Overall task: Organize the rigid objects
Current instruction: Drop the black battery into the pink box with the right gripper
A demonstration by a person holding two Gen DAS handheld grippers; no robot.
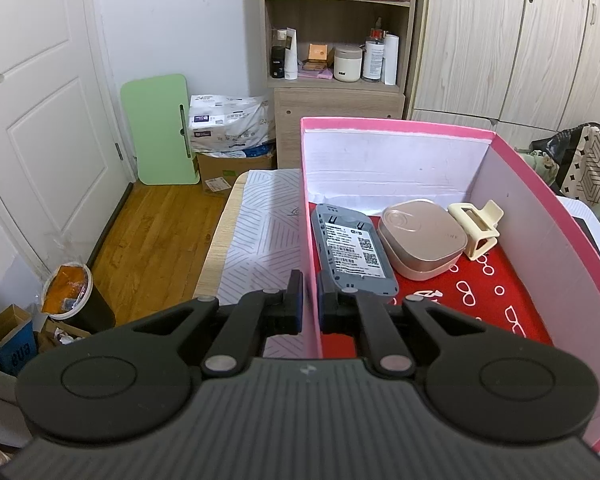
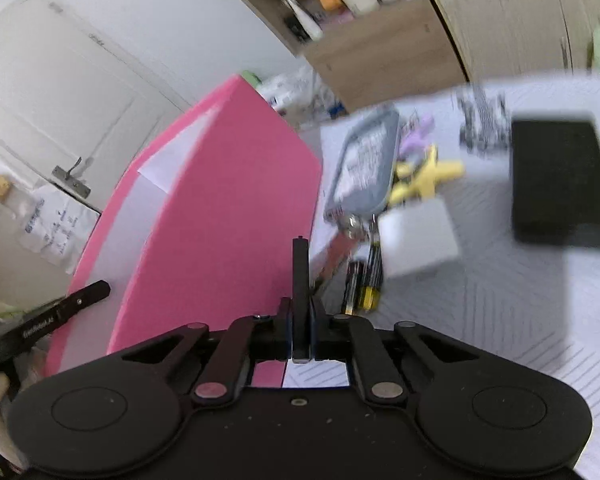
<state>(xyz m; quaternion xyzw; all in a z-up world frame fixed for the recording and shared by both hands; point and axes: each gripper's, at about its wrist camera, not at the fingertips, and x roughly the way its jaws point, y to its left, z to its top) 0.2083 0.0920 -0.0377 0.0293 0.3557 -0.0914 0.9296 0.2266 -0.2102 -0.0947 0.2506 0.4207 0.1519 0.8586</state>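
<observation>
– Now, largest first. What is underneath everything?

– Table [image 1: 216,248], pale wood grain, under a white cloth [image 1: 256,232] printed with thin grey hatching. On it, the pink box [image 1: 540,208]: stiff card, matte pink outside, white inside, open top, floor lined in red fabric [image 1: 500,292] with white spectacle outlines.

– Your left tongs?

– My left gripper [image 1: 310,296] is clamped across the box's left wall, one pad outside, one inside, card nipped between them.

– Contents?

– Three rigid items along the far wall. Grey slab device [image 1: 352,252], rounded corners, white label with square codes, lying flat at the left wall. Just beside it, a rounded-square case [image 1: 422,236], rose metallic lid on a paler base. Then a cream claw clip [image 1: 478,228], glossy plastic, beside the case.

– Outside the box?

– Right-wrist view is blurred. Right of the box on the cloth: a matte black rectangular block [image 2: 560,184], a second grey device [image 2: 364,168], a white cube [image 2: 418,236], something yellow [image 2: 428,176] I cannot identify, and black-and-yellow cylindrical batteries [image 2: 362,284].

– Right tongs?

– My right gripper [image 2: 300,308] is pressed together on a thin black strip [image 2: 300,264], flat, straight-edged, seen edge-on, standing up from the pads beside the box's outer wall.
</observation>
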